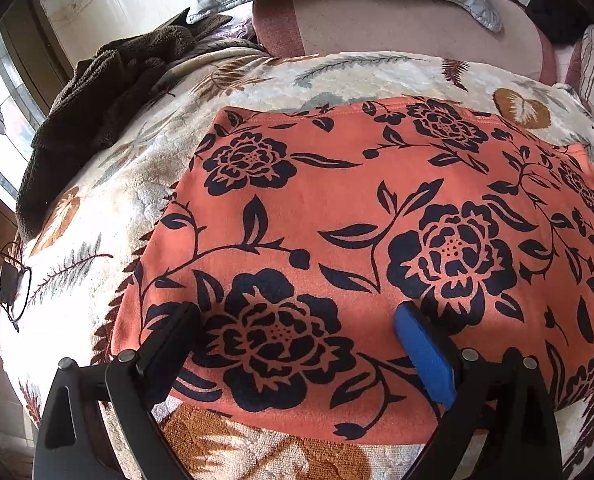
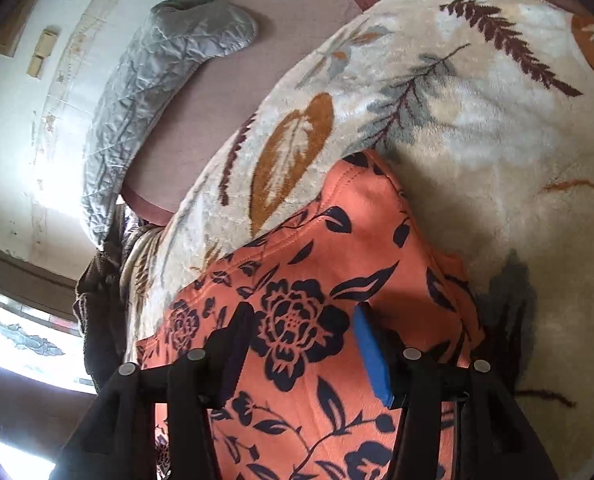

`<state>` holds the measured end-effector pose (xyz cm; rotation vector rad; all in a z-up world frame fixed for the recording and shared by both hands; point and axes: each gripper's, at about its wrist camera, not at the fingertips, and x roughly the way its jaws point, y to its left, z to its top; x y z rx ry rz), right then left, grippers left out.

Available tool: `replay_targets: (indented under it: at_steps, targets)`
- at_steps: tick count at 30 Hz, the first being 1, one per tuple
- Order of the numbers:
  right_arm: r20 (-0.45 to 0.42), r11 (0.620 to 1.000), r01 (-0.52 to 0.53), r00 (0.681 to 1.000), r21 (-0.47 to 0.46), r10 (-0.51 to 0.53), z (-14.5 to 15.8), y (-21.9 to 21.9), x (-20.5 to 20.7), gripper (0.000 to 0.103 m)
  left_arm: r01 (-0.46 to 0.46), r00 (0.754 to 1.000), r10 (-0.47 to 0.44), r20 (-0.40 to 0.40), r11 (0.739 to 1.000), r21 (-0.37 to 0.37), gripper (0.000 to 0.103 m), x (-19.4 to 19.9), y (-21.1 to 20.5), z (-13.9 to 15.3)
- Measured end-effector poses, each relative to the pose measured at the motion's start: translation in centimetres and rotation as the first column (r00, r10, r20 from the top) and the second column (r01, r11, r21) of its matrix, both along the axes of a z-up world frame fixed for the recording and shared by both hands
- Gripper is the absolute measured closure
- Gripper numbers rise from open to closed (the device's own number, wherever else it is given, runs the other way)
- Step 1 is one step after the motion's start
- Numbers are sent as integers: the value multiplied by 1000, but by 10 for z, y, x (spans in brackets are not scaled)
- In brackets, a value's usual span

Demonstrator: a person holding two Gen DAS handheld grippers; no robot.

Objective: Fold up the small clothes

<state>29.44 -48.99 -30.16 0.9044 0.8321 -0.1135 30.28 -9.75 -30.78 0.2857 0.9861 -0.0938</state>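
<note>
Although spread flat near the front of the leaf-patterned fleece blanket [image 1: 109, 216], with its right part looking doubled over, seems only partly folded, with further folds probably left: the orange garment [image 1: 337, 216] printed with dark navy peonies and vines, soft and velvety, hem stitched. Hovering spread wide and grasping nothing: left gripper [image 1: 297, 336] above its near edge, right gripper [image 2: 305, 340] over its far right corner.

- Left tongs [image 1: 297, 332] spread wide over the orange floral garment [image 1: 357, 220], near its front edge.
- Garment lies flat on the leaf-patterned blanket [image 1: 97, 216].
- Brown towel [image 1: 97, 92] bunched behind-left.
</note>
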Motion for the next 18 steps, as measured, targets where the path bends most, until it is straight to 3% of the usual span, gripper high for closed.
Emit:
replay_targets:
  at_steps: [5, 11, 15, 18]
  targets:
    - [73, 997, -34, 997, 68, 29, 13, 15, -43, 46, -6, 1000, 7, 29, 999, -35, 5, -4, 5, 12]
    - [112, 977, -83, 992, 194, 62, 1, 34, -97, 43, -62, 995, 67, 71, 996, -68, 5, -3, 19, 22]
    - [133, 971, -108, 988, 214, 80, -6, 44, -114, 43, -110, 992, 111, 59, 994, -17, 5, 2, 24, 15]
    - [31, 971, -87, 996, 223, 83, -25, 42, -111, 45, -139, 990, 139, -17, 989, 44, 5, 10, 27, -6]
